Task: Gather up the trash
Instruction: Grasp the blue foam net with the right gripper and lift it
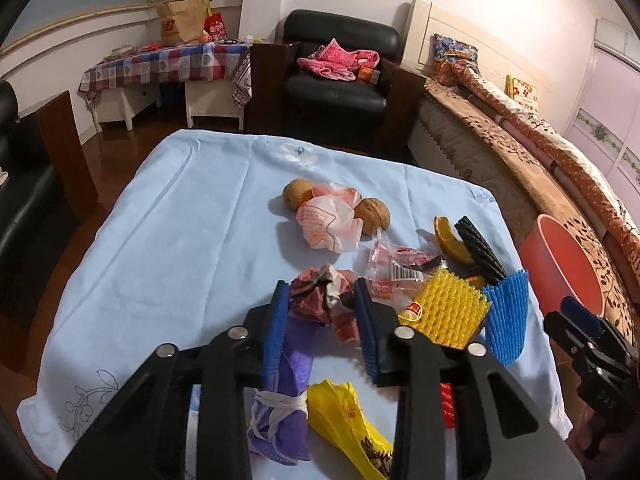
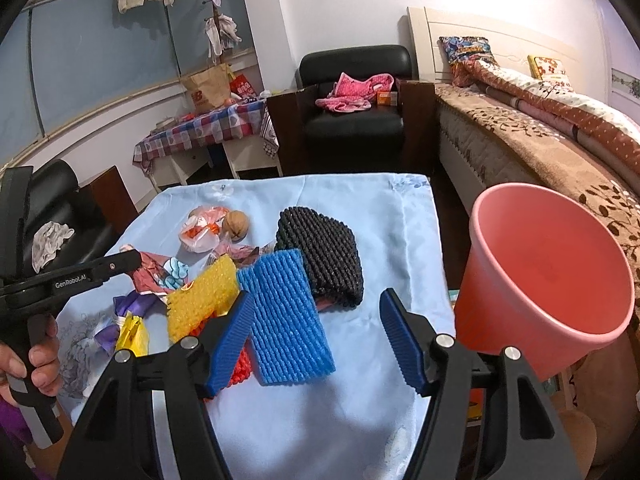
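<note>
Your left gripper [image 1: 322, 300] stands at a narrow gap, its blue pads flanking the crumpled foil wrapper [image 1: 324, 298]; I cannot tell whether the pads press on it yet. The wrapper looks light and springy: it should crush easily, so I would take it across its bulky middle rather than by a loose flap.

Your right gripper [image 2: 320, 328] is wide and holds nothing. It hangs just above the near end of the blue foam net [image 2: 286, 316].

Take the wrapper as your landmark. Just to its right lie a clear snack packet [image 1: 394, 272] and the yellow foam net [image 1: 444, 308]; beyond it, a balled plastic bag [image 1: 330, 220] sits between two walnuts [image 1: 373, 216]. Nearer you lie a purple bundle [image 1: 286, 392] and a yellow bag [image 1: 344, 416].

The pink bin [image 2: 548, 280] stands off the worktop's [image 1: 168, 240] right edge, well to the right of the wrapper, mouth open. The way there crosses the foam nets, so lift clear first. Left of the wrapper, the cloth is bare.
</note>
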